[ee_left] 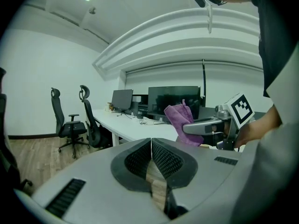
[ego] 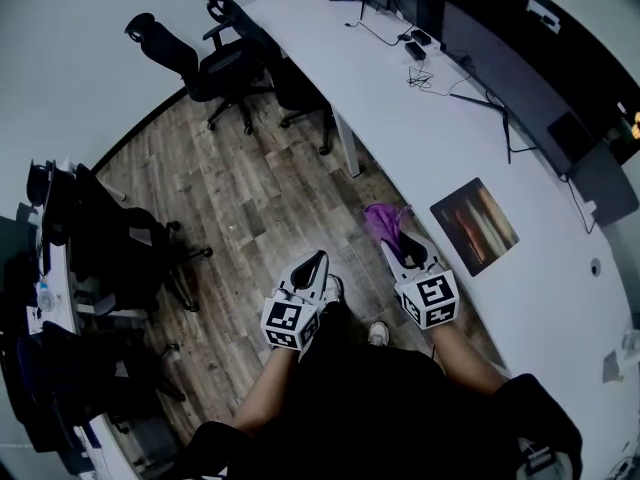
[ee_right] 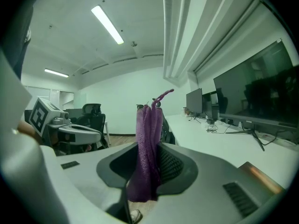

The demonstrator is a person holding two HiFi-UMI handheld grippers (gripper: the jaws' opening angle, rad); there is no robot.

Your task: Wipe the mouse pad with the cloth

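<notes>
1. The right gripper [ego: 392, 244] is clamped on a purple cloth [ego: 384, 220]. In the right gripper view the cloth [ee_right: 148, 146] stands bunched between the two jaws, with its top sticking up above them and its lower end hanging below.
2. The left gripper [ego: 318, 259] has its jaws pressed together with nothing between them. In the left gripper view the ribbed pads meet along one line [ee_left: 151, 146].
3. The mouse pad [ego: 474, 225] lies flat on the white desk [ego: 395, 108], close to the desk's near edge. It is dark with an orange-brown streak, and nothing rests on it.
4. The cloth is held in the air just off that near edge of the desk, close to the mouse pad but not touching it.
5. The left gripper is over the wooden floor [ego: 250, 198], further out from the desk than the right gripper, and the two are held side by side.
6. Along the far side of the desk stand dark monitors [ego: 520, 68], with cables trailing in front of them.
7. Two black office chairs [ego: 200, 58] stand on the floor off the far end of the desk.
</notes>
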